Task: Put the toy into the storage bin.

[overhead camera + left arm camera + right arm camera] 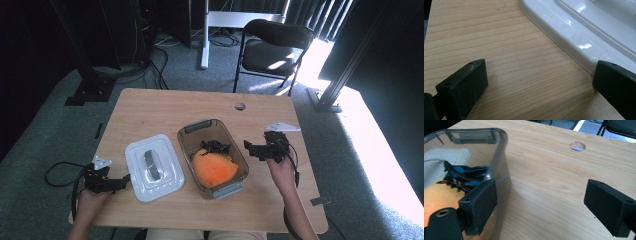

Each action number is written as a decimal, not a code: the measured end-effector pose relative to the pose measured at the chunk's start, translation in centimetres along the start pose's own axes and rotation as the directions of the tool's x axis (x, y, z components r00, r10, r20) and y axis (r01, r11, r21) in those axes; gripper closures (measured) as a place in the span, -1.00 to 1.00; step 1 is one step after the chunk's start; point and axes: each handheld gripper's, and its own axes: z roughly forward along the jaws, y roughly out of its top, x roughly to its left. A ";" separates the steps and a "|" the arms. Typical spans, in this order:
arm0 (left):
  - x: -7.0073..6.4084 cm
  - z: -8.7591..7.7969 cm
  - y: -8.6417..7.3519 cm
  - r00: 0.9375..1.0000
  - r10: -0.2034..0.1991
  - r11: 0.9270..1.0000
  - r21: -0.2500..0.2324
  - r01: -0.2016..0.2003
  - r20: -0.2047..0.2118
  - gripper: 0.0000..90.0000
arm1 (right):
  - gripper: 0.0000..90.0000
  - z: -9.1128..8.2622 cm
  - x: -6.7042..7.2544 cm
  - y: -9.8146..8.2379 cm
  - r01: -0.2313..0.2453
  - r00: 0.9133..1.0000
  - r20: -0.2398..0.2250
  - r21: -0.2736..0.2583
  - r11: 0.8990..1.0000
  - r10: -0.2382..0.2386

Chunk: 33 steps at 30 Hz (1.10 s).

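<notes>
A clear grey plastic container (186, 145) stands mid-table, holding an orange lump (214, 168) and a black-and-blue item (215, 146). Its white lid (165, 172), with a grey handle (152, 164), lies flat to the container's left. My left gripper (125, 179) is at the lid's near-left corner. It is open (539, 85) over bare wood, with the lid's rim (574, 32) beside one jaw. My right gripper (250, 149) is open (544, 205) just right of the container, one jaw against the wall (501, 157). The black-and-blue item (466, 173) and the orange lump (439, 202) show through the wall.
The wooden table (150, 107) has a round cable hole (240, 106) near its far edge. A black folding chair (275, 47) and a white desk leg (204, 35) stand on the carpet beyond. A black cable (60, 172) loops off the table's left side.
</notes>
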 end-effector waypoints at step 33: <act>-4.4 -2.2 2.4 0.998 0.003 1.000 0.031 -0.005 0.057 -0.99 | -0.75 0.2 -5.5 -12.8 0.007 0.992 0.127 0.093 0.996 -0.018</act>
